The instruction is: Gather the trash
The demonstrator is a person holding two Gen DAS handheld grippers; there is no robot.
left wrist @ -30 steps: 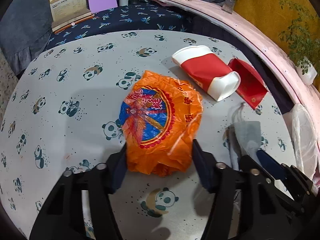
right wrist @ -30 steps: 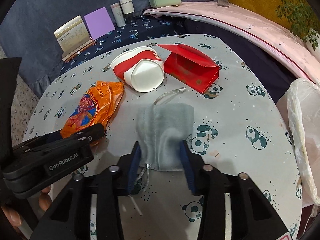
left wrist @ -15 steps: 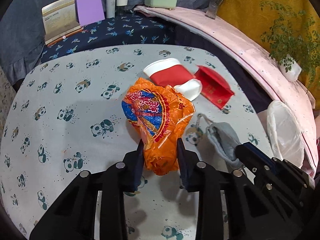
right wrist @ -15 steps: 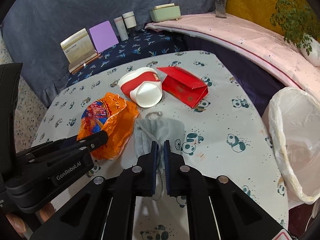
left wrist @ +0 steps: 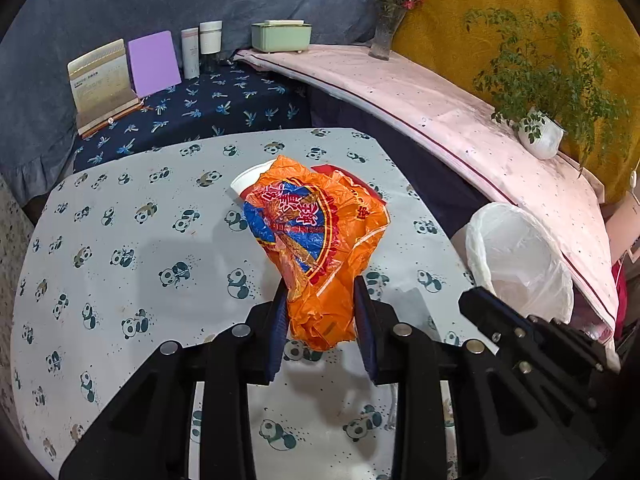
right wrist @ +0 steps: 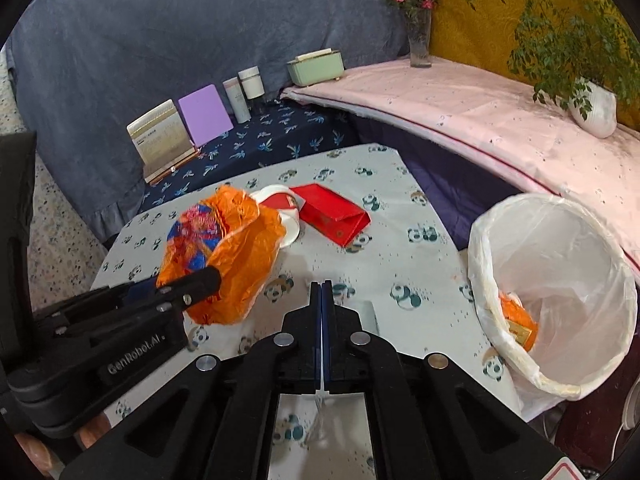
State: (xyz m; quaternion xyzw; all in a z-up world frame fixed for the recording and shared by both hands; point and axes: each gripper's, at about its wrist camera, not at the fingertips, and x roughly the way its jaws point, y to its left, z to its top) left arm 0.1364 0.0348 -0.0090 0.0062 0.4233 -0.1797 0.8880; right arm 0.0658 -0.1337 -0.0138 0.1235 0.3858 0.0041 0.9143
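Left hand-held gripper (left wrist: 320,312) at lower centre of its frame, angled downward, blue pads (left wrist: 279,320) pinching an orange plastic bag (left wrist: 320,232), right hand-held gripper (right wrist: 321,292) lower centre, angled downward, jaws pressed together, fingertips (right wrist: 38,446) at lower left edge.

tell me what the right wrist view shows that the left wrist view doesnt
Only the right wrist view: an orange item inside the lined bin, the whole red packet, and the right gripper shut. Only the left wrist view: the left gripper pads squeezing the orange bag from both sides. Both: bag, bin, panda-print table.
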